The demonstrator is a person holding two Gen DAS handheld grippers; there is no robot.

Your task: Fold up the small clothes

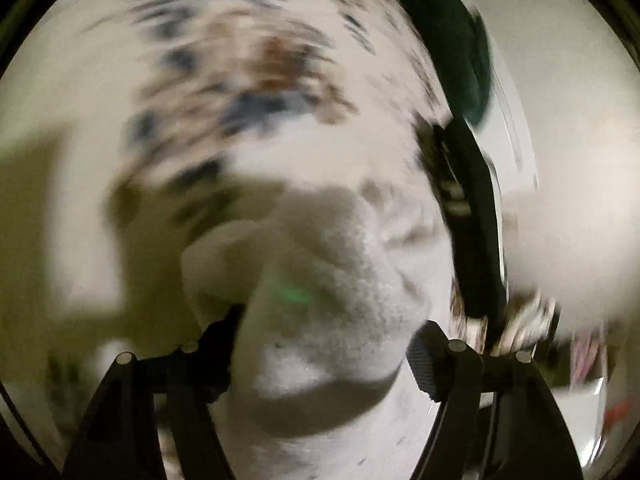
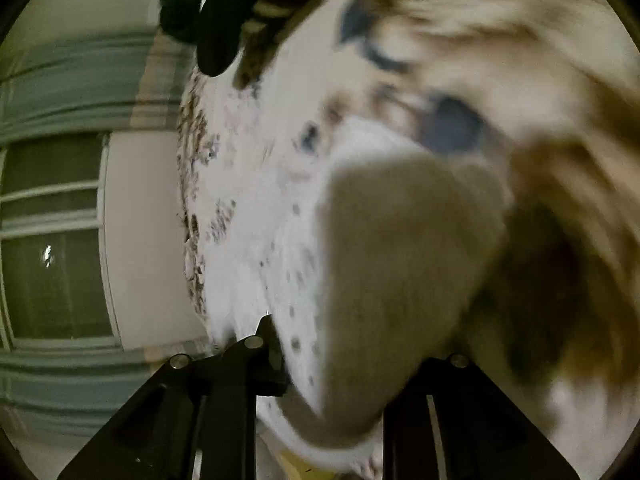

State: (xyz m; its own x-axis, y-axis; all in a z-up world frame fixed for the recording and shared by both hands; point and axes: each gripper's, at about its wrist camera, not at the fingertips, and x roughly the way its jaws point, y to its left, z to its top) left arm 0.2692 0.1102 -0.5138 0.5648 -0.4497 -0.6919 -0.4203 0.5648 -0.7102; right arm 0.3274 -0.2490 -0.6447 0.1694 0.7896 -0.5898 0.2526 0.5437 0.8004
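A small white garment with a blurred brown and blue print fills the left wrist view. My left gripper is shut on a fold of it, cloth bunched between the fingers. In the right wrist view the same garment hangs close to the lens, and my right gripper is shut on its edge. The cloth is held up between both grippers. My other gripper shows as a dark shape in the left wrist view and in the right wrist view. Both views are motion-blurred.
A window with white frame and a pale wall are at the left of the right wrist view. A dark green shape sits at the top right of the left wrist view, against a white wall.
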